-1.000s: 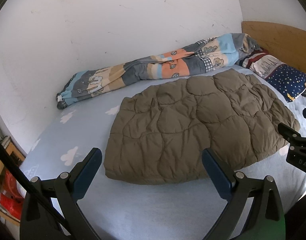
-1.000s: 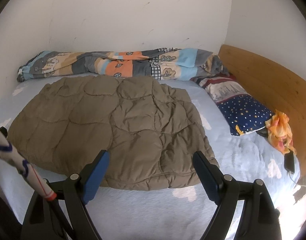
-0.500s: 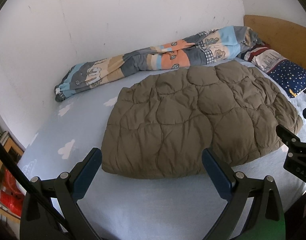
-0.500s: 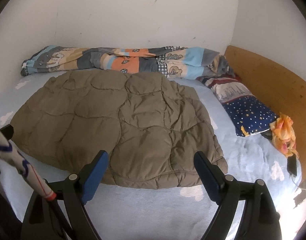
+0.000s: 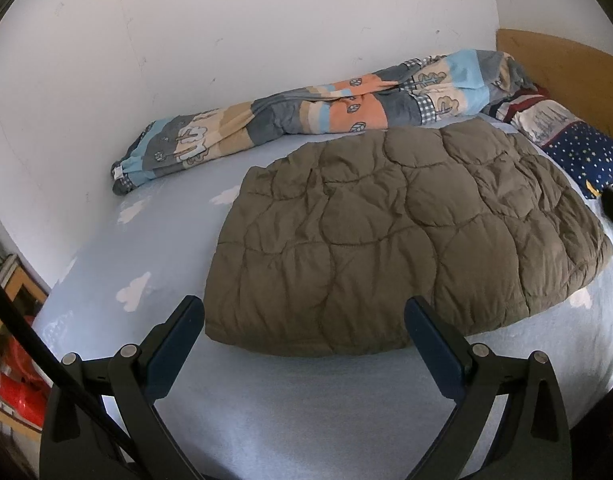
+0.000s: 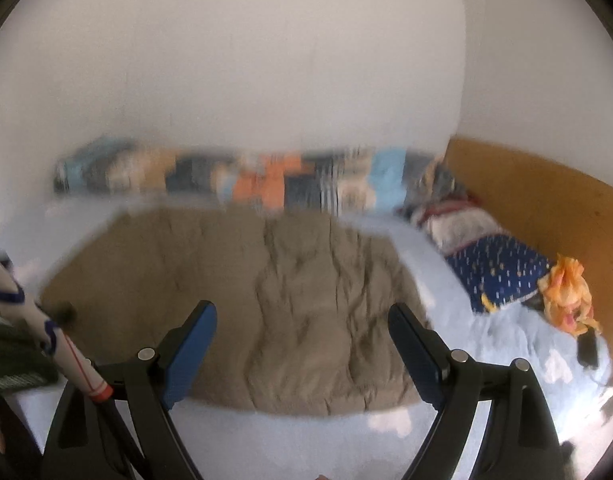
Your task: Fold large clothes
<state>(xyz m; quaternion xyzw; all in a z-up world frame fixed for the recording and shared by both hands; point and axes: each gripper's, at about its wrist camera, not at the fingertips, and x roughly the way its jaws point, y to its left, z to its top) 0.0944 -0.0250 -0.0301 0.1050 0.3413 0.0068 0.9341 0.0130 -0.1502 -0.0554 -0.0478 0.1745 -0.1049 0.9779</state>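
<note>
Left wrist view: left gripper (image 5: 304,322) spread, empty, closer over the near edge of the folded brown quilted garment (image 5: 394,236) on the bed (image 5: 266,408); next grasp likely. Patterned duvet (image 5: 306,120) well clear

Right wrist view: now blurred, tilted up; right gripper (image 6: 302,332) spread, empty; pillow (image 6: 502,276) beside garment

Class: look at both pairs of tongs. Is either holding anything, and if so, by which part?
Nothing is held. The left tongs and right tongs are both open above the brown quilted jacket, gripping no part of it.
</note>
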